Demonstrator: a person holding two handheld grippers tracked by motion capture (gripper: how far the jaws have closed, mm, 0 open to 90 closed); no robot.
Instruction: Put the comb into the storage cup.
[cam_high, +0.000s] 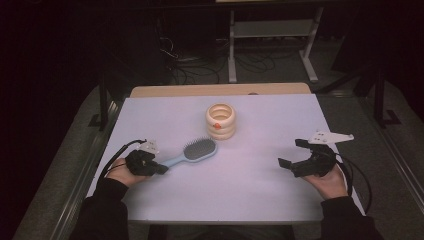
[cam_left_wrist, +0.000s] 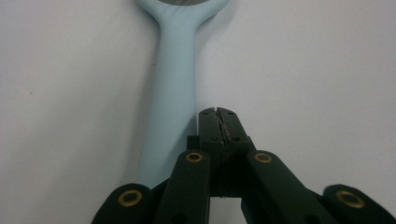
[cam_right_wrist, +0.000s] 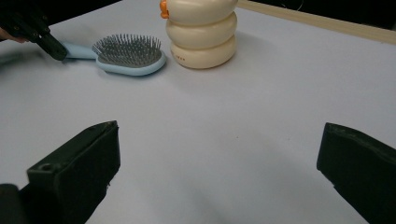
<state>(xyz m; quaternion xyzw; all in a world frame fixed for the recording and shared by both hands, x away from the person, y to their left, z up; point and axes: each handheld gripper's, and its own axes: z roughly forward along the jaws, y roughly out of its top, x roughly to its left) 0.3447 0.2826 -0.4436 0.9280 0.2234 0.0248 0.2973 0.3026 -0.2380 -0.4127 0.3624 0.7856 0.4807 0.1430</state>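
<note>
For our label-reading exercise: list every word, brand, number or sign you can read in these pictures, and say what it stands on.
No text can be read in these pictures.
A small row of reddish marks on the lowest ring of the cream ringed container: too small and blurred to read.
The light blue hairbrush: no print visible.
The white table cover: no print visible.

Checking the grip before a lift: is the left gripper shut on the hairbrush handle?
No. The left gripper is shut on nothing: its jaws meet beside the hairbrush handle, which lies outside them.
</note>
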